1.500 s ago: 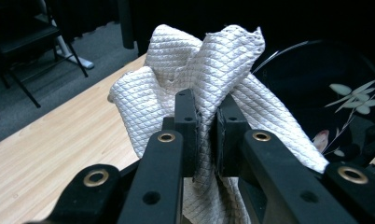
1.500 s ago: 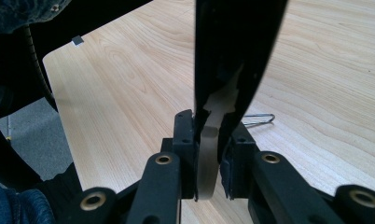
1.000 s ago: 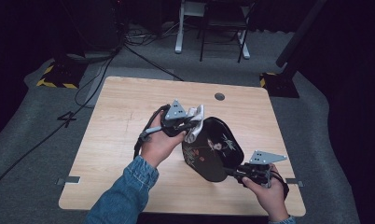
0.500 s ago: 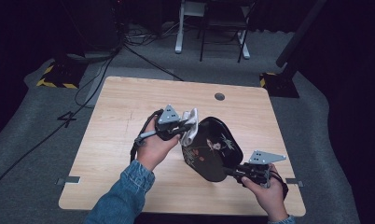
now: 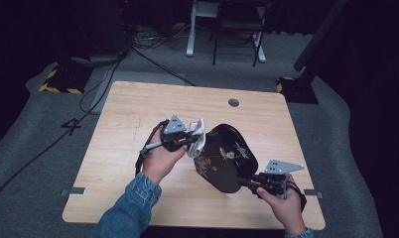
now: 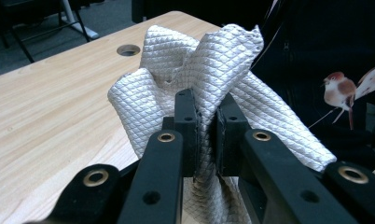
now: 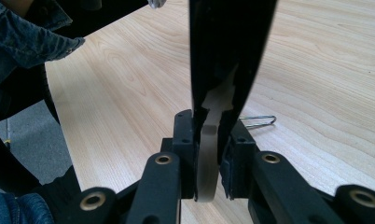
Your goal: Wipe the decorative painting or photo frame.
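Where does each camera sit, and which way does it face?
High view: above the person's side, facing forward and down on the table; forearms, left claw, right claw.
Left gripper view: on the left claw, facing its jaws shut on the white cloth.
Right gripper view: on the right claw, facing the black tray it grips.
Shared: cloth, tray, wooden table.

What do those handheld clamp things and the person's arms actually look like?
Each gripper, left and right, is black, with two blocky jaws on arms set with brass-ringed holes, a grey three-cornered plate on top and a dark trailing cable. The left forearm wears a blue denim sleeve with a buttoned cuff.
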Action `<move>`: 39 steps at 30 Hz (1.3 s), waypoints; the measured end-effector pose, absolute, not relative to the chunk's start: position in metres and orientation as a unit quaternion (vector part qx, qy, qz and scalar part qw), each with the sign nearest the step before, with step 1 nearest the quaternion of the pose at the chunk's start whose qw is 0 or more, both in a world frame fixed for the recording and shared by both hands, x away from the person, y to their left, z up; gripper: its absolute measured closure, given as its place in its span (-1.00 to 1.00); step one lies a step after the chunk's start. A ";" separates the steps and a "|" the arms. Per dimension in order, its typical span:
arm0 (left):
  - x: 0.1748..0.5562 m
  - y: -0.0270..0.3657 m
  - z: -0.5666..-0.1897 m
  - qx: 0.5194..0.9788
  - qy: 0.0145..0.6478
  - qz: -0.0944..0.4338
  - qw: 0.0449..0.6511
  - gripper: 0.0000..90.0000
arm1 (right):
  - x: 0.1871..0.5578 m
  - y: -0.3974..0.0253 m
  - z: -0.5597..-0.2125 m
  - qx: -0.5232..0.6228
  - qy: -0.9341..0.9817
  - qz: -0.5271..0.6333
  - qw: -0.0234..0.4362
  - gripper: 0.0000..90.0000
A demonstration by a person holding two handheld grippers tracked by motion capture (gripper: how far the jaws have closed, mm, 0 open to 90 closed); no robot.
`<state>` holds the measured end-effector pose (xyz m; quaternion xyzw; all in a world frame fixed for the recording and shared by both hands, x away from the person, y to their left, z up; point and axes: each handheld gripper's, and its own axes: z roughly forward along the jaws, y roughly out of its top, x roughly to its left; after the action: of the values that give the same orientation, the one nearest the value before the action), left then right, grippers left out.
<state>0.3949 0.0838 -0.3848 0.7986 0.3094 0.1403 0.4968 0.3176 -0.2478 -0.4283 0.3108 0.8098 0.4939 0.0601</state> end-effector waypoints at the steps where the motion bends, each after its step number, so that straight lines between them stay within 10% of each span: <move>1: 0.395 0.085 -0.386 0.799 0.311 0.138 0.496 0.82 | 0.318 -0.248 -0.428 0.311 0.810 0.494 0.060 0.75; 39: 0.397 0.096 -0.432 0.806 0.347 0.101 0.469 0.81 | 0.319 -0.247 -0.428 0.311 0.809 0.495 0.060 0.74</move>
<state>0.3969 0.0964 -0.4322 0.8058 0.3470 0.1013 0.4690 0.3187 -0.2474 -0.4283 0.3111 0.8092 0.4947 0.0604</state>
